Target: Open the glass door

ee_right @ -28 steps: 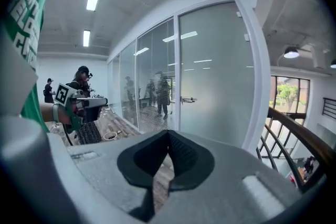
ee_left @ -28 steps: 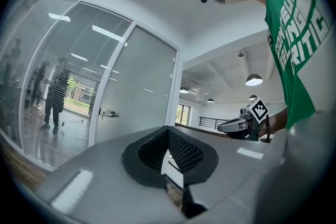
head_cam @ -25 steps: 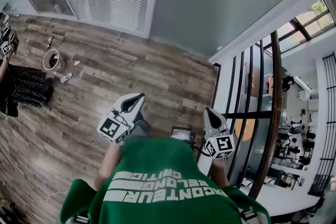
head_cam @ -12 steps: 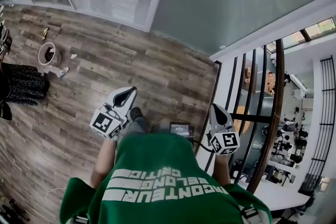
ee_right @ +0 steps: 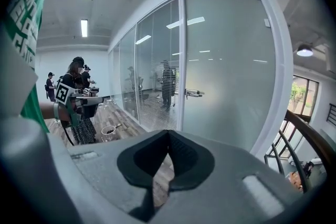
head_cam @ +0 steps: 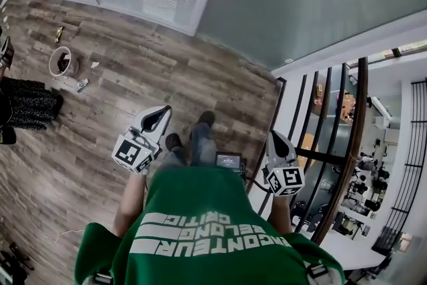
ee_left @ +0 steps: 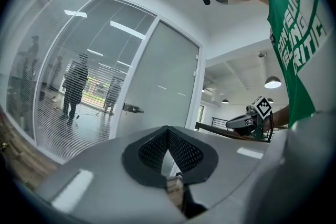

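Standing well ahead of the closed, empty left claw (head_cam: 162,115) and right claw (head_cam: 271,137): the glass door (head_cam: 313,3).

L gripper (ee_left: 168,129) shut, empty; frosted glass door (ee_left: 163,78) ahead.

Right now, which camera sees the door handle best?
The right gripper view: the door handle shows bright and side-on against the glass door. The left gripper view shows it dimmer; the head view catches it at the top edge.
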The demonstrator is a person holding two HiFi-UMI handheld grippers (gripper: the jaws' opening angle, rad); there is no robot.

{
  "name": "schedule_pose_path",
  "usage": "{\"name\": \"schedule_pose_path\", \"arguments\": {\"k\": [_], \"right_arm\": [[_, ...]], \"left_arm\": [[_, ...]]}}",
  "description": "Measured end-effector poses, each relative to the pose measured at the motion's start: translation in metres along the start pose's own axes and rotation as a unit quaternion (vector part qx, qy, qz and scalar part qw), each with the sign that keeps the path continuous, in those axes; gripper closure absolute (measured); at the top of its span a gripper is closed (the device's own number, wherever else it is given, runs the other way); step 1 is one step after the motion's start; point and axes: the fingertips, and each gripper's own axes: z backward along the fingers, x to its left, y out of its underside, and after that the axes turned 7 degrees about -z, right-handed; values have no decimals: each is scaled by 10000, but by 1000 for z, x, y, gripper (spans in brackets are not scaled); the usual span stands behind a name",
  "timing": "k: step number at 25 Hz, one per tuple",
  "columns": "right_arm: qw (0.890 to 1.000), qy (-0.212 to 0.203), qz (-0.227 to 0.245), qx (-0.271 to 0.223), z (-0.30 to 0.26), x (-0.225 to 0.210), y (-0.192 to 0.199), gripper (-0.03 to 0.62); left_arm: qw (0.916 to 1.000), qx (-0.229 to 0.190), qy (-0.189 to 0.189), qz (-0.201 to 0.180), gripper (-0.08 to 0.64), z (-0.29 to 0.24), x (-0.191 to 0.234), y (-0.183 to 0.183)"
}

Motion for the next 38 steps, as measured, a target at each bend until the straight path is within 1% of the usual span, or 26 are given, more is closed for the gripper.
{"name": "schedule_pose_path", "arguments": {"k": [3, 8, 14, 18, 21, 26, 31, 38], "right_arm": [[9998, -197, 38, -66, -27, -4, -6, 600], [9989, -398, 91, -251, -64, -20, -34, 600], [9988, -234, -39, -431, -87, -71, -51, 600], [9987, -137, -128, -481, -97, -108, -57, 600], [9984, -172, -158, -518, -113, -126, -59, 600], [9980, -304, -93, -538, -134, -153, -63, 600], [9972, -497, -14, -561, -153, -157, -75, 600], [9956, -709, 279, -539, -195, -157, -97, 600]], "left_arm": [[10000, 5, -89, -17, 546, -12, 5, 0], [9997, 86, -182, -102, 546, -43, 16, -15], [9994, 50, -151, -319, 546, -95, 29, -29], [9990, 63, -17, -453, 546, -133, 24, -40], [9983, 88, 87, -562, 546, -156, 21, -48], [9981, 162, 187, -573, 546, -187, 12, -46], [9978, 243, 202, -583, 546, -194, 14, -42], [9990, 231, 78, -374, 546, -218, 41, -40]]}}
